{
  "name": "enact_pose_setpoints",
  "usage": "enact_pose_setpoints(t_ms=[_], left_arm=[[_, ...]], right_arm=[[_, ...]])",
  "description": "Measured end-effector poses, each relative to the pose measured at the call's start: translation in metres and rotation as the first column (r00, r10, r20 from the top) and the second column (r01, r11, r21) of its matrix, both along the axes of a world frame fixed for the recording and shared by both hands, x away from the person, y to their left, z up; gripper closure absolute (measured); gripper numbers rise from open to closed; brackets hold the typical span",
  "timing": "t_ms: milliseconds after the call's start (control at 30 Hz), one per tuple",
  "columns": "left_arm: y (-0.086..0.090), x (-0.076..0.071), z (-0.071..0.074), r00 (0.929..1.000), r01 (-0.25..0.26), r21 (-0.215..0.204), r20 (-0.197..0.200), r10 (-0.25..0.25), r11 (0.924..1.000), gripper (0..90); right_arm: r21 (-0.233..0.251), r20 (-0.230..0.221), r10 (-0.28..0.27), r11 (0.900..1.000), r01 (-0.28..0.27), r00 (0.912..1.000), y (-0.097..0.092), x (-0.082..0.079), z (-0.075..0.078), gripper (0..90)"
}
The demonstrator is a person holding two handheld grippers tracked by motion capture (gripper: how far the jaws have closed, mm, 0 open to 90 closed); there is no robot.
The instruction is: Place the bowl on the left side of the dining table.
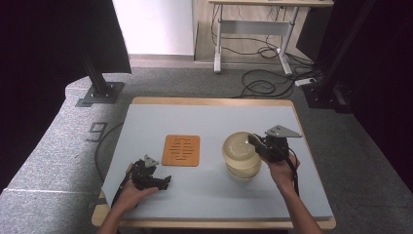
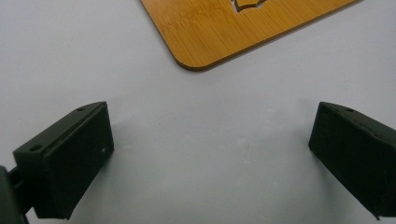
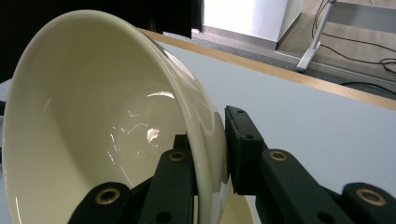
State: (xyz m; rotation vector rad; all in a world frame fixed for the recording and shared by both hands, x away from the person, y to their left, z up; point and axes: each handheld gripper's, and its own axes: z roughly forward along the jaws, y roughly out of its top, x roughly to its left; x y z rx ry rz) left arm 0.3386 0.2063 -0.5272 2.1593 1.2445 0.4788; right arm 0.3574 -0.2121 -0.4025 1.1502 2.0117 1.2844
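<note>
Lifting was the step in hand: right gripper (image 3: 212,154) clamped the top cream bowl's (image 1: 237,145) rim, tilted above another bowl (image 1: 243,170), left gripper (image 2: 210,154) open and idle on the counter (image 1: 204,190); next it likely needed carrying clear to the bamboo trivet (image 1: 181,150)

A pale blue-grey table (image 1: 204,185) with a light wooden edge carries an orange bamboo trivet (image 1: 181,150) with cut-out slots near its centre, and a cream bowl (image 1: 243,170) standing well apart to its right.

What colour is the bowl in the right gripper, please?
Cream, glossy; the bowl shows best in the right gripper view.
</note>
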Motion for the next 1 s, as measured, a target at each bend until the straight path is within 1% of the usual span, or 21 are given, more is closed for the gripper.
enact_pose_setpoints(t_ms=[200, 467, 500, 667, 1000], left_arm=[[0.000, 0.000, 0.000, 1.0000, 0.001, 0.000, -0.001, -0.001, 1.0000, 0.1], [0.000, 0.000, 0.000, 1.0000, 0.001, 0.000, -0.001, -0.001, 1.0000, 0.1], [0.000, 0.000, 0.000, 1.0000, 0.001, 0.000, -0.001, -0.001, 1.0000, 0.1], [0.000, 0.000, 0.000, 1.0000, 0.001, -0.001, -0.001, -0.001, 1.0000, 0.1], [0.000, 0.000, 0.000, 1.0000, 0.000, -0.003, -0.002, 0.000, 1.0000, 0.1]], right_arm=[[0.000, 0.007, 0.012, 0.9999, -0.012, 0.9999, 0.004, -0.001, 0.002, 80.0], [0.006, 0.001, 0.011, 0.9999, -0.011, 0.9999, 0.008, 0.000, 0.002, 80.1], [0.015, -0.002, 0.020, 0.9997, -0.020, 0.9998, 0.012, 0.002, 0.002, 80.0], [0.008, 0.000, 0.039, 0.9992, -0.039, 0.9992, 0.023, 0.004, 0.001, 80.1], [-0.002, -0.016, 0.053, 0.9986, -0.053, 0.9985, 0.034, 0.007, -0.003, 80.0]])
